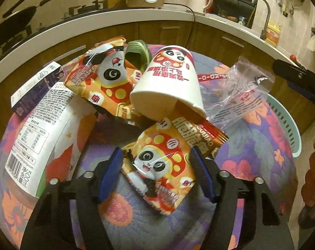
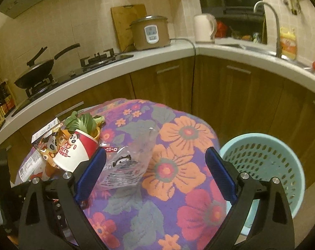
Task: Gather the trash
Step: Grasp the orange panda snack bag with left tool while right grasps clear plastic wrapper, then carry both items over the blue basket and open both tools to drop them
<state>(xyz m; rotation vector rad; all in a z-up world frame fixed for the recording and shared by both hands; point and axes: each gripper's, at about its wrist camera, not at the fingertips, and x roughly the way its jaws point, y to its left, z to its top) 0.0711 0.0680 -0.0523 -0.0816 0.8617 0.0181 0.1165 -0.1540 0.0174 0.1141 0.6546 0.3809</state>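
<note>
A pile of trash lies on a floral cloth [image 1: 251, 145]. In the left wrist view an orange panda snack wrapper [image 1: 161, 166] lies between the fingers of my open left gripper [image 1: 157, 164], which reach around it. Behind it lie a tipped white-and-red paper cup [image 1: 169, 83], a second orange wrapper [image 1: 103, 83], a clear plastic wrapper [image 1: 240, 95], a white carton [image 1: 42, 129] and green leaves [image 1: 136, 52]. My right gripper [image 2: 155, 170] is open and empty above the cloth, with the clear wrapper [image 2: 128, 166] by its left finger. A light blue perforated basket [image 2: 265, 170] stands to the right.
A dark blue box [image 1: 36, 87] lies at the pile's far left. A kitchen counter [image 2: 157, 56] curves behind, with a wok, a rice cooker [image 2: 150, 32], a kettle and a sink tap. Wooden cabinet doors stand below it.
</note>
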